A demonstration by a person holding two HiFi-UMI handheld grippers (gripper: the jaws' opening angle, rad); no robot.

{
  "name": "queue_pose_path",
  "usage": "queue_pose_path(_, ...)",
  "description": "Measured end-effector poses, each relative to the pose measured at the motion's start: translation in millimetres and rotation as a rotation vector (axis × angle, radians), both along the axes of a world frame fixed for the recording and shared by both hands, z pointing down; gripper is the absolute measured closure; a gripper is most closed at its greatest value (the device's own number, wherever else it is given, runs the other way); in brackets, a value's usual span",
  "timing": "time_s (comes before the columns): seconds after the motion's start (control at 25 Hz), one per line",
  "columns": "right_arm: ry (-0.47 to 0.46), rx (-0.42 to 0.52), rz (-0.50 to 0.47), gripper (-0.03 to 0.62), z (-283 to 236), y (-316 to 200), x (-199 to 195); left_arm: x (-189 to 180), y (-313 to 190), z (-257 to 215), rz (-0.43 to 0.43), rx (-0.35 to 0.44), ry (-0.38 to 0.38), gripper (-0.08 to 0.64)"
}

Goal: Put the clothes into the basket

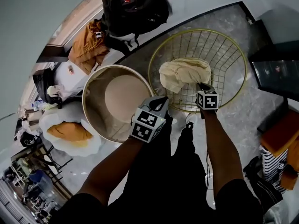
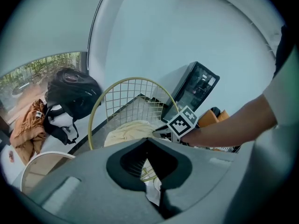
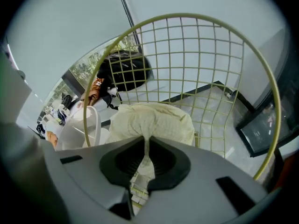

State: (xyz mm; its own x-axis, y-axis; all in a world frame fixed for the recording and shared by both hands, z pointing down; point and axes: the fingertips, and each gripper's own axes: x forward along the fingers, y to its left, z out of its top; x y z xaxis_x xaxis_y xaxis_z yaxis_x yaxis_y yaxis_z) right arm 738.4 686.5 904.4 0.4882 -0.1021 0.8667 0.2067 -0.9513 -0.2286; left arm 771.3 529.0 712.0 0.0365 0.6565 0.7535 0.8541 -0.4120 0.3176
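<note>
**Though one garment is in the basket, more lie outside**

Because the right gripper (image 1: 201, 85) is clamped on a fold of the cream garment (image 1: 184, 73), which sags inside the wire basket (image 1: 196, 30), that piece looks delivered but not yet let go. A brown garment (image 1: 86, 43) and an orange garment (image 1: 67, 132) lie well apart from the basket, so most of the work seems left. The right forearm reaches straight over the rim. The left gripper (image 1: 161, 101), jaws together and empty, hangs beside the round tub (image 1: 93, 85).
</note>
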Motion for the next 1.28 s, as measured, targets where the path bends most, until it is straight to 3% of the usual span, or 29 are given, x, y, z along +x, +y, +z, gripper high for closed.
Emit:
queue_pose_path(0.24, 0.117, 0.081, 0.0, 0.552, -68.4, -9.3, -1.6, -12.0, -0.3, -35.9, -0.034, -0.031, 0.031, 0.56)
queue_pose_path(0.52, 0.254, 0.168, -0.08, 0.554, -166.4, -28.9, 0.4, -32.7, -10.7, -85.1, -0.092, -0.076, 0.069, 0.56)
queue_pose_path(0.68, 0.323, 0.242, -0.065, 0.554, -220.9, -34.1, -8.2, -37.7, -23.9, -119.3, -0.158, -0.11, 0.108, 0.56)
queue_pose_path(1.0, 0.447, 0.399, -0.012, 0.554, -314.6, -39.5, -41.2, -56.4, -32.5, -177.2, -0.25, -0.184, 0.198, 0.56)
queue_pose_path(1.28, 0.538, 0.447, -0.091, 0.554, -368.2, -49.7, -86.4, -104.3, -21.4, -192.4, -0.287, -0.229, 0.223, 0.56)
